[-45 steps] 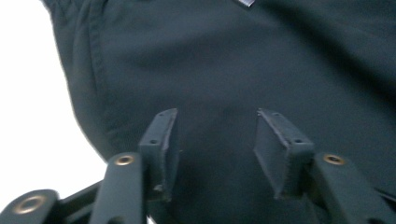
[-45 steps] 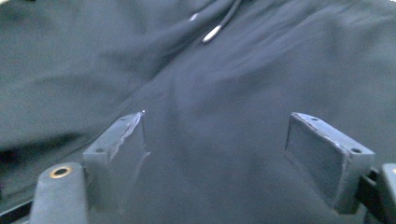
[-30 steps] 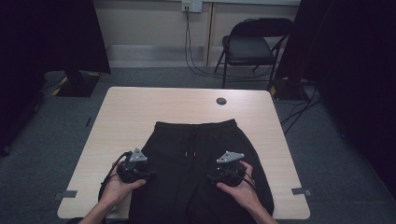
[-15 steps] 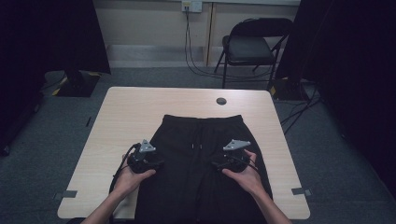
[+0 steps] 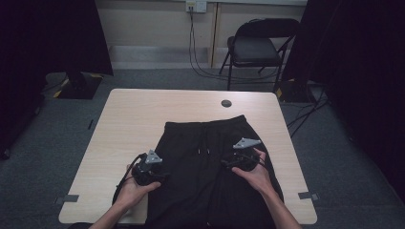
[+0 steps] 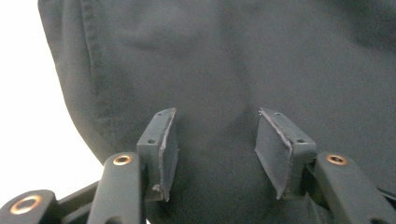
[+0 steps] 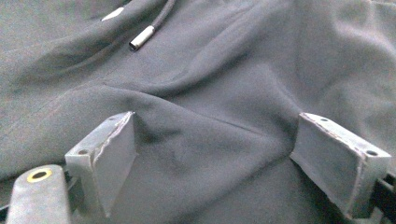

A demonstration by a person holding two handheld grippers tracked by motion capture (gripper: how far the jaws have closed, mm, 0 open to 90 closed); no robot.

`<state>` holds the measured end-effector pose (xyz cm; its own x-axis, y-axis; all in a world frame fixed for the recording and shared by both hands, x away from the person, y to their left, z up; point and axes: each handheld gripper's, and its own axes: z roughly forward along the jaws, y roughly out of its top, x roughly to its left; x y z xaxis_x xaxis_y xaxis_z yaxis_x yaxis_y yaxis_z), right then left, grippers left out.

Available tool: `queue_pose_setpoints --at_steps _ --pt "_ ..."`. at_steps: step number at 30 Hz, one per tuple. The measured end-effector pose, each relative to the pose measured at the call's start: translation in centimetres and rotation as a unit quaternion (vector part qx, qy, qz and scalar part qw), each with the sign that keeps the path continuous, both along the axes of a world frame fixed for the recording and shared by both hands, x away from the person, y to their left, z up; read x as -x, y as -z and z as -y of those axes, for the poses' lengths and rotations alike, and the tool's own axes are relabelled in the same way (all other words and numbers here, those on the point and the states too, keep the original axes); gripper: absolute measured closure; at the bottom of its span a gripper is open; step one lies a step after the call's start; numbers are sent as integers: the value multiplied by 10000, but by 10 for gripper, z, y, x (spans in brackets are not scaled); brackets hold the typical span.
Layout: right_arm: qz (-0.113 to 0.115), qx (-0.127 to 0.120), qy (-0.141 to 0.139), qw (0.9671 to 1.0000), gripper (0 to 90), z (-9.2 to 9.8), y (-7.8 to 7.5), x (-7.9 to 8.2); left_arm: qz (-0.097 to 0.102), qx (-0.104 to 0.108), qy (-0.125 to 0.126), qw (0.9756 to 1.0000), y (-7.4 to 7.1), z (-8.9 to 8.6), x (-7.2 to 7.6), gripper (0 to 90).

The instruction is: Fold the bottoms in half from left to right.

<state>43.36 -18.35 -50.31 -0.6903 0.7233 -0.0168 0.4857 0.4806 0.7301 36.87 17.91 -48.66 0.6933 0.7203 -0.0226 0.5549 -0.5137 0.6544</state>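
Lying flat on the pale wooden table (image 5: 143,119), the black shorts (image 5: 205,143) sit under the left gripper (image 6: 212,154) and the right gripper (image 7: 210,163), both released, in a dim room with grey carpet (image 5: 57,129).

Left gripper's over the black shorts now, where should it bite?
Judging by the pose, take the shorts at their outer side seam edge, coming in from the bare table; the left gripper is open above flat cloth that offers no fold.

Both forearms are stretched forward from the near edge, each hand carrying a gripper. The left gripper (image 5: 152,168) is held low at the left with its jaws apart, the pads (image 6: 164,151) pressed on nothing. The right gripper (image 5: 239,155) is held at the right, jaws spread wider, palm cupped under its body.
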Motion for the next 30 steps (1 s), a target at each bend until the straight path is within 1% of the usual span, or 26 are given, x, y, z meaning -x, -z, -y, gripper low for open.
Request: queue_pose_setpoints --at_steps 1,3,4,5,6,7,8,9,10,11,12,13,14,15,16,17,18,19,20,21,22,24,26,28,29,30 --pt "-31 41 -2 10000 139 -1 -1 1 -47 24 -3 10000 0 -1 -1 461" --pt "-62 118 -23 9999 163 -2 -4 3 -60 -66 -92 9999 -2 -2 -3 463" --pt "-57 179 -84 9998 177 -3 -7 7 7 -79 -118 9999 -4 -3 -5 463" --pt "-31 202 -100 9997 179 -4 -12 12 61 47 -71 9999 -8 -5 -8 459" --pt "132 216 -89 9996 185 -6 -24 25 176 341 -102 9992 -14 -9 -11 481" --pt "132 216 -89 9996 185 -6 -24 25 176 341 -102 9992 -14 -9 -11 485" --pt "219 138 -84 9996 211 -7 -38 39 365 282 -115 9989 -24 -13 -16 494" --pt "219 138 -84 9996 211 -7 -38 39 365 282 -115 9989 -24 -13 -16 505" --pt "247 131 -158 9995 217 -9 -43 47 438 365 -113 9983 -26 -15 -19 505" --pt "248 102 -244 9993 253 -14 -54 63 408 376 -145 9984 -27 -17 -23 535" --pt "232 85 -310 9992 256 -17 -56 68 364 312 -139 9988 -24 -19 -32 548" --pt "232 85 -310 9992 256 -17 -56 68 364 312 -139 9988 -24 -19 -32 559" --pt "309 73 -387 9987 272 -31 -62 81 373 -213 -156 9990 -12 -17 -43 561" --pt "340 52 -413 9986 272 -37 -63 85 286 -102 -205 9993 -5 -17 -47 572" --pt "340 52 -413 9986 272 -37 -63 85 286 -102 -205 9993 -5 -17 -47 588" --pt "345 -34 -667 9972 272 -59 -64 95 171 -19 -198 9997 1 -16 -48 589" --pt "319 -79 -784 9964 278 -67 -65 98 234 -114 -166 9995 -1 -14 -47 586" --pt "319 -79 -784 9964 278 -67 -65 98 234 -114 -166 9995 -1 -14 -47 576" --pt "280 -161 -864 9957 293 -75 -64 101 206 -46 -251 9995 1 -13 -46 576" --pt "148 -254 -1056 9940 302 -91 -61 104 193 8 -315 9993 1 -13 -47 575" --pt "55 -151 -1325 9911 330 -116 -56 109 162 100 -312 9993 2 -15 -48 568" --pt "-15 -139 -1503 9885 358 -133 -52 112 173 142 -256 9994 3 -16 -48 566" --pt "-128 -131 -1680 9856 396 -160 -45 119 216 125 -280 9993 4 -17 -47 566" --pt "-145 -107 -1747 9845 416 -167 -43 121 210 139 -298 9992 4 -16 -47 567" --pt "-166 -39 -1865 9823 448 -185 -36 126 213 144 -292 9992 4 -16 -47 567" --pt "-166 -39 -1865 9823 448 -185 -36 126 213 144 -292 9992 4 -16 -47 567"
